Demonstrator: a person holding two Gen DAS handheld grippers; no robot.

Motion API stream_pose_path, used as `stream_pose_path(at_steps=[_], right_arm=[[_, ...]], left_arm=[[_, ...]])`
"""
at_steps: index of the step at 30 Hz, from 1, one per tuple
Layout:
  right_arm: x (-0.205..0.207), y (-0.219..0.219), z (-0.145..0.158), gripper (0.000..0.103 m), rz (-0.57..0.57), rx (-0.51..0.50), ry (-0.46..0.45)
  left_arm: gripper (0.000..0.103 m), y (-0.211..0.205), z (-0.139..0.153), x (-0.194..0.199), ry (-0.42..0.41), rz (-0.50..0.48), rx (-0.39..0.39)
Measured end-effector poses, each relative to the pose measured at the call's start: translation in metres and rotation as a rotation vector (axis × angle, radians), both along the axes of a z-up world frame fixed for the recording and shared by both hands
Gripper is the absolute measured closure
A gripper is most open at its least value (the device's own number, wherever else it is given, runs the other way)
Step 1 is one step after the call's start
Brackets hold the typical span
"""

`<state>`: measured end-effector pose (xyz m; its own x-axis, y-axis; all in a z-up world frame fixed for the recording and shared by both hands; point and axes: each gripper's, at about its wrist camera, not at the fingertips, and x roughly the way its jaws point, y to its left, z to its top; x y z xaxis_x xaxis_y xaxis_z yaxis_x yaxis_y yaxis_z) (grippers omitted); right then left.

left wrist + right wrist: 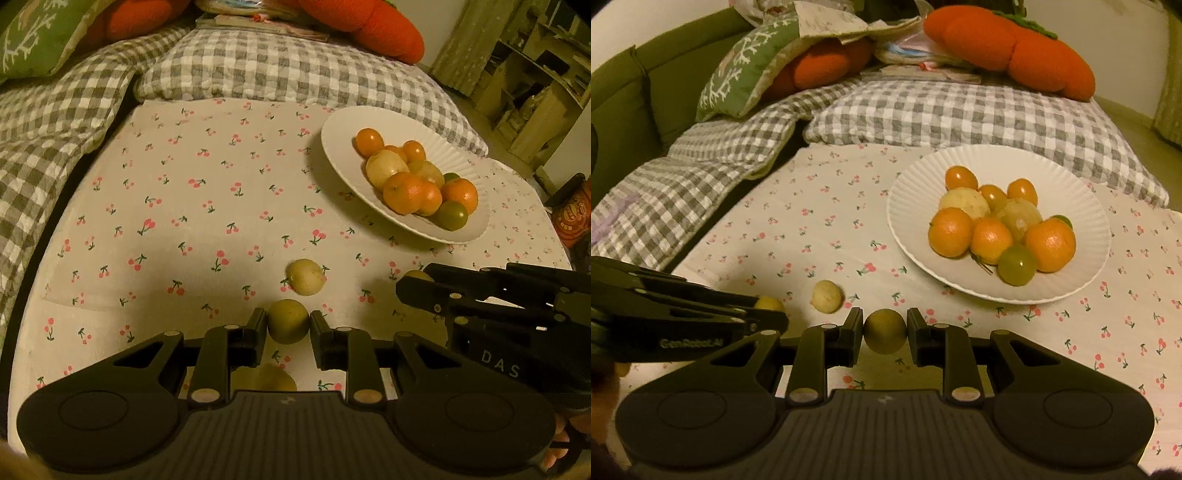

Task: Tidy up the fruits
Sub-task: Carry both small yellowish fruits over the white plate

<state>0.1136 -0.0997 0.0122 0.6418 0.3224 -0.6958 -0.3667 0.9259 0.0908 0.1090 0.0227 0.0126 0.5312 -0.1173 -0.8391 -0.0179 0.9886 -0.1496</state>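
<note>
- Right, both claws are loaded: my left gripper (288, 326) pinches a green fruit (288, 322) between its pads, and my right gripper (884, 332) pinches an olive-green fruit (885, 331) the same way.
- In the right wrist view the left gripper (764, 314) comes in from 9 o'clock with its fruit just showing at the tips; in the left wrist view the right gripper (410, 286) sits at 3 o'clock.
- A pale loose fruit (306, 277) lies on the cherry-print cloth (184, 203), just past the left claw at 12 o'clock.
- The white plate (912, 206) is at 1 o'clock from both claws, piled with oranges (1051, 243), small tomatoes and green fruit.
- Risk: round smooth fruit held at two pads only; a slack squeeze or a jerk probably pops it out and it rolls over the cloth.
- Risk: the pile looks crowded; dropping a fruit onto it from above could knock the green one (1016, 265) at the near rim off the plate.
- Risk: both arms are near each other and heading to the same plate, so I'd judge a clash likely unless they go one at a time.
- Orientation: held fruits are near-spherical, no clear long axis, and I can't make out a stem end on either. The loose one looks slightly oval, long axis roughly 10 to 4 o'clock.
</note>
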Motion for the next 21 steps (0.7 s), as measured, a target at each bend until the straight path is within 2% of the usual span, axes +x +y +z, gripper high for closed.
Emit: stream_pose_path(at_steps=[21], right_arm=[[-0.010,-0.003,0.021,0.080,0.019,0.063,-0.043]], left_arm=[[0.094,-0.009,0.021,-0.005,-0.102,-0.020,0.045]])
